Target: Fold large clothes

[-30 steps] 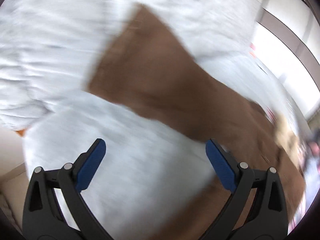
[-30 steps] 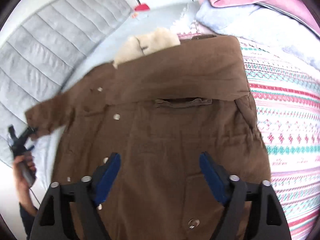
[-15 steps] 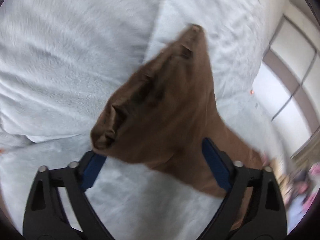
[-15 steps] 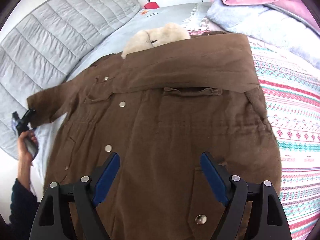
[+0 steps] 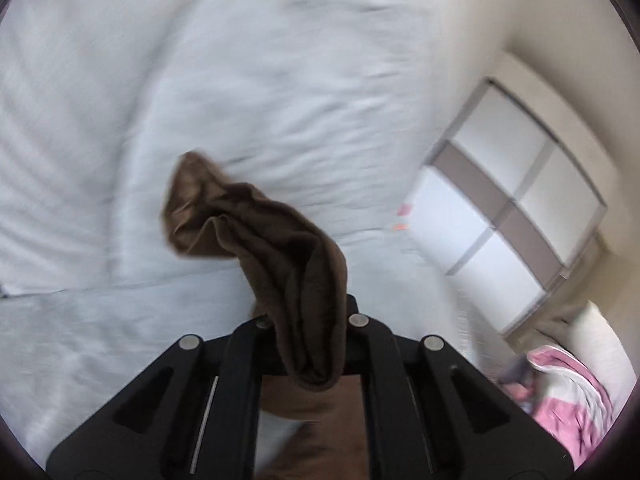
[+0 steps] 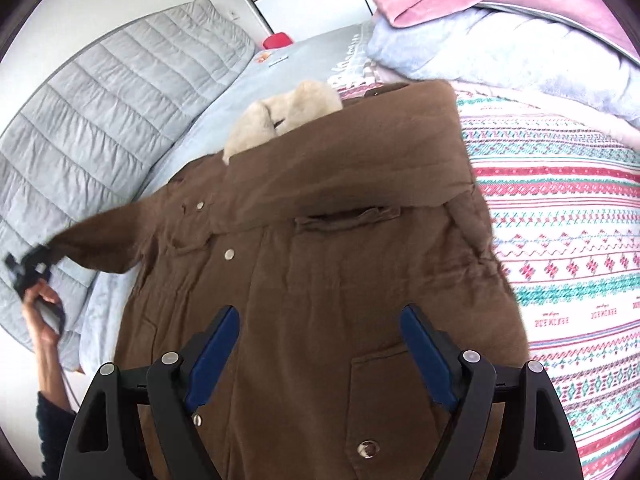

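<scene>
One brown coat (image 6: 320, 272) lies face up across the bed (image 6: 208, 120), fleece-lined collar (image 6: 280, 120) at the far end, hem nearest the right tool (image 6: 320, 356). Its right sleeve (image 6: 360, 184) is already folded over the chest; the left sleeve (image 6: 104, 236) sticks out sideways toward the grey quilted headboard (image 6: 100, 112).

Left tool (image 5: 306, 320) is clamped shut on the cuff (image 5: 256, 240) of that sleeve; brown cloth bunches out past the jaws and hangs limp. In the right view the same tool shows small at the left edge, in the person's hand (image 6: 40, 312). Right tool is spread wide, blue pads (image 6: 212, 356) above the lower front of the coat, holding nothing.

Handling, as a judgement: thick padded cloth, soft and floppy, probably heavy for one tool. It drapes and will not hold a crease by itself. Surface looks matte and not slippery. Nothing fragile; the metal snaps are the only hard bits. Best holds look like cuff, hem corners and shoulder seam, pinching several layers. A single layer at mid-panel would likely just tent up.

Counts:
- coats: 1
- sleeves: 2, one folded in, one out
- snaps visible: 4 (image 6: 229, 254)
- tools: 2
- patterned blanket (image 6: 560, 240): 1
- pile of pink and pale bedding (image 6: 500, 28): 1, piece count unclear
- small red thing (image 6: 277, 41) at the far bed edge: 1, cannot tell what it is
</scene>
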Available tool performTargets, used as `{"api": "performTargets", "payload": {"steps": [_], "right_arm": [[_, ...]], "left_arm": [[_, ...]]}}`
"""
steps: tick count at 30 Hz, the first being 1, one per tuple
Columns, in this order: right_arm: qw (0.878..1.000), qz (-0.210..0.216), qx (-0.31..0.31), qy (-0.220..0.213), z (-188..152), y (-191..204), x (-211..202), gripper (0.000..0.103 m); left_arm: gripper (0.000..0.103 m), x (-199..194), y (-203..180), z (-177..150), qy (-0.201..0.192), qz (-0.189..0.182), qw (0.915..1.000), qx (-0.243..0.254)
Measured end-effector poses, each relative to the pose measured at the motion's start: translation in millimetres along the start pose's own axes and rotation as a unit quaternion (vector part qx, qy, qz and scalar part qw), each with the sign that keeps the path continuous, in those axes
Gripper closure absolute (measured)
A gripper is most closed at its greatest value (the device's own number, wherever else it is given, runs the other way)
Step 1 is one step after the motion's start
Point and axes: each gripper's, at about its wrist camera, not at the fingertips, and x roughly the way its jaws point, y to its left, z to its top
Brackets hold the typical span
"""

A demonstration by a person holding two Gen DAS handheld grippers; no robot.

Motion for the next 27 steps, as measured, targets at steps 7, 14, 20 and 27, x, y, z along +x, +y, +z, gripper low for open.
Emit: {"api": "performTargets", "payload": {"steps": [7, 14, 20, 27], "right_arm": [[0.998, 0.007, 0.056, 0.006, 8, -39, -4, 0.019], [0.995, 0.016, 0.095, -0.012, 15, -65, -19, 0.019], [0.992, 0.025, 0.118, -0.02, 19, -81, -28, 0.019], [0.992, 0.023, 0.124, -0.015, 18, -84, -29, 0.019]], "left_arm": [[0.095, -9, -183, -13, 0.015, -0.133, 0.9832, 0.124], [0.095, 24, -282, -134, 0.107, -0.184, 0.9561, 0.201], [0.093, 81, -296, -282, 0.239, -0.151, 0.9211, 0.268], [0.077, 99, -277, -360, 0.325, -0.109, 0.8802, 0.328]]}}
